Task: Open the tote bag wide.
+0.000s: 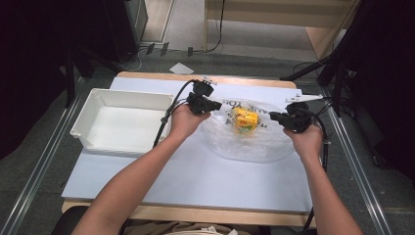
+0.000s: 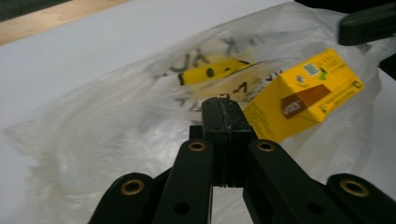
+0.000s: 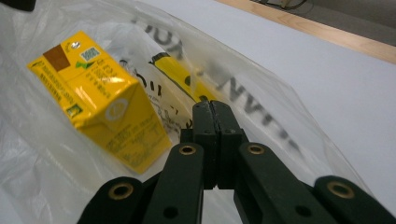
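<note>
I see even overhead light on the white table (image 1: pixel 205 171), dark surroundings, glare on the plastic bag (image 2: pixel 116 140), soft blur.

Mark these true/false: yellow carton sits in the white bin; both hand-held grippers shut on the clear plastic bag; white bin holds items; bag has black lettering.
1. The yellow cardboard carton sits in the white plastic bin. False: it is inside the clear plastic bag.
2. The left hand-held gripper and right hand-held gripper are both shut on the bag. True.
3. The bin holds items. False: none visible.
4. The bag has black lettering. True.
</note>
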`<action>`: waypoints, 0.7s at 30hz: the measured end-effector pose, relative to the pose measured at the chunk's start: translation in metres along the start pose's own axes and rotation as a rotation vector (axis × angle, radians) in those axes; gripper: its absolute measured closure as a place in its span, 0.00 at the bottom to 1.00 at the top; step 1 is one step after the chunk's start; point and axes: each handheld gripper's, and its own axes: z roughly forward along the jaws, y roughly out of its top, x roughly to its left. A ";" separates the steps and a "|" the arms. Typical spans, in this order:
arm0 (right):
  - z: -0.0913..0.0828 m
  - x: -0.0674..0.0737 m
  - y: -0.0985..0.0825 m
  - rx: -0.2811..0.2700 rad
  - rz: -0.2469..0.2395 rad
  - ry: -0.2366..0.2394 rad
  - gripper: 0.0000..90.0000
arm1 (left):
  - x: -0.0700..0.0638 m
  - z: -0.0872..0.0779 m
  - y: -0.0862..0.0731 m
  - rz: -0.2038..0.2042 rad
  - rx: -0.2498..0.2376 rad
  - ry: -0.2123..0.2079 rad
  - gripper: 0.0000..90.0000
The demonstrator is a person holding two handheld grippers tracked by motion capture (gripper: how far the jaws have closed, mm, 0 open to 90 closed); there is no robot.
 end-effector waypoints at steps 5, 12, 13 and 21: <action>0.020 0.000 0.009 -0.001 0.003 0.025 1.00 | -0.011 0.019 -0.013 -0.014 0.034 -0.016 1.00; 0.054 -0.007 0.011 0.047 0.008 0.015 1.00 | -0.019 0.040 -0.041 -0.035 0.073 -0.040 1.00; 0.058 -0.008 0.011 0.050 0.017 0.009 1.00 | -0.020 0.042 -0.045 -0.034 0.077 -0.046 1.00; 0.086 -0.018 0.006 0.065 0.079 -0.006 1.00 | -0.025 0.050 -0.077 -0.026 0.107 -0.084 1.00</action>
